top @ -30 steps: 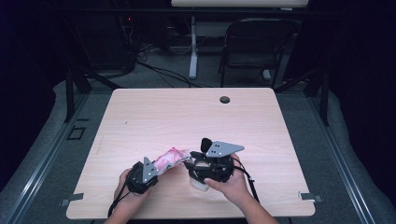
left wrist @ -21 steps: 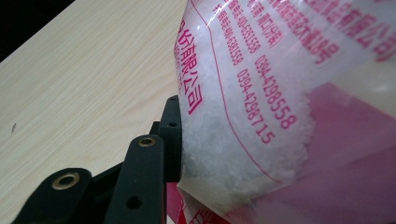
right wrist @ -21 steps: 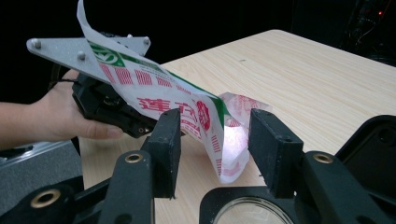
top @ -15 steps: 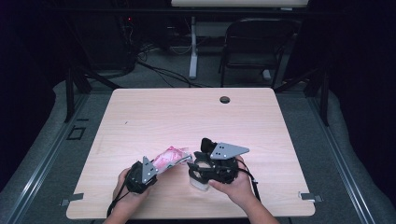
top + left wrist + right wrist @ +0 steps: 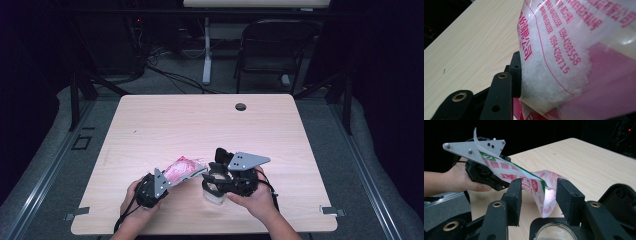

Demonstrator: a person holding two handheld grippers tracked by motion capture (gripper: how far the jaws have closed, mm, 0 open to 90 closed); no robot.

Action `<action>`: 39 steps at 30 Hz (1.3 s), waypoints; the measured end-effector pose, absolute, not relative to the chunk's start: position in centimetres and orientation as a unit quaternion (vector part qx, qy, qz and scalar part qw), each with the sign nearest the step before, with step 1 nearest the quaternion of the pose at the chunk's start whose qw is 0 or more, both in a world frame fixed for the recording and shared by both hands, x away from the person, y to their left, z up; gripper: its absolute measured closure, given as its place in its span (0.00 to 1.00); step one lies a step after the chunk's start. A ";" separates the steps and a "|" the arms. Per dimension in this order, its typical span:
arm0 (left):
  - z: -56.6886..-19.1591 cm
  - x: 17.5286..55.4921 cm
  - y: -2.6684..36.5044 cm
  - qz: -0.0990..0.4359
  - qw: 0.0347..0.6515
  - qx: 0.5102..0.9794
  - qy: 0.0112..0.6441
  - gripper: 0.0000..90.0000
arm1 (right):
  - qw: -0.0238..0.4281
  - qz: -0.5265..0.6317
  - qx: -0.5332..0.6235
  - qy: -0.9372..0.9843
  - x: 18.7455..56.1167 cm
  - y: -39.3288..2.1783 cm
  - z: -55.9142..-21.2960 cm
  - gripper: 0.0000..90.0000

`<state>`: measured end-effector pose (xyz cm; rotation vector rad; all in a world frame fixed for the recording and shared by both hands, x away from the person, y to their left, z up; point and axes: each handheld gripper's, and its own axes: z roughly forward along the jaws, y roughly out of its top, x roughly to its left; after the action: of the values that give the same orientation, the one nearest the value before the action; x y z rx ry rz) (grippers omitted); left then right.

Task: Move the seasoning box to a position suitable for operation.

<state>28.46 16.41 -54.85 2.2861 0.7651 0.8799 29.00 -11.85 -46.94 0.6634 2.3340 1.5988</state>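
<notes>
High view: our left tool (image 5: 159, 183) pinches the sugar bag (image 5: 182, 167); right tool (image 5: 216, 181), open, holds nothing. Tipping too fast could spill grains past the jar (image 5: 214, 195).

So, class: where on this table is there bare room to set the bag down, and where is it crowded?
Free: the table's far half up to the cable hole, and both side margins. Crowded: the near edge, where the left gripper holds the bag beside the right gripper and clear jar.

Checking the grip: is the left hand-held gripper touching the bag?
Touching. The left gripper view shows a pad pressed into the bag.
</notes>
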 end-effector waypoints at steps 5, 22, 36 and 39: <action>-54.8 28.5 15.8 0.329 0.282 0.857 0.279 0.73 | 0.133 0.543 0.216 0.801 28.6 -11.7 -46.5 0.62; -54.0 28.4 15.1 0.371 0.256 0.854 0.261 0.73 | 0.149 0.529 0.198 0.812 28.4 -11.2 -46.5 0.63; -53.7 28.2 14.4 0.402 0.238 0.851 0.239 0.73 | 0.147 0.519 0.195 0.819 28.3 -11.3 -46.8 0.83; -53.6 28.2 14.4 0.405 0.237 0.851 0.236 0.73 | 0.143 0.516 0.192 0.822 28.3 -11.4 -46.9 0.87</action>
<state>28.23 14.40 -53.56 2.3327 0.6483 1.1113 28.31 -11.37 -46.92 0.5542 2.3720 1.4880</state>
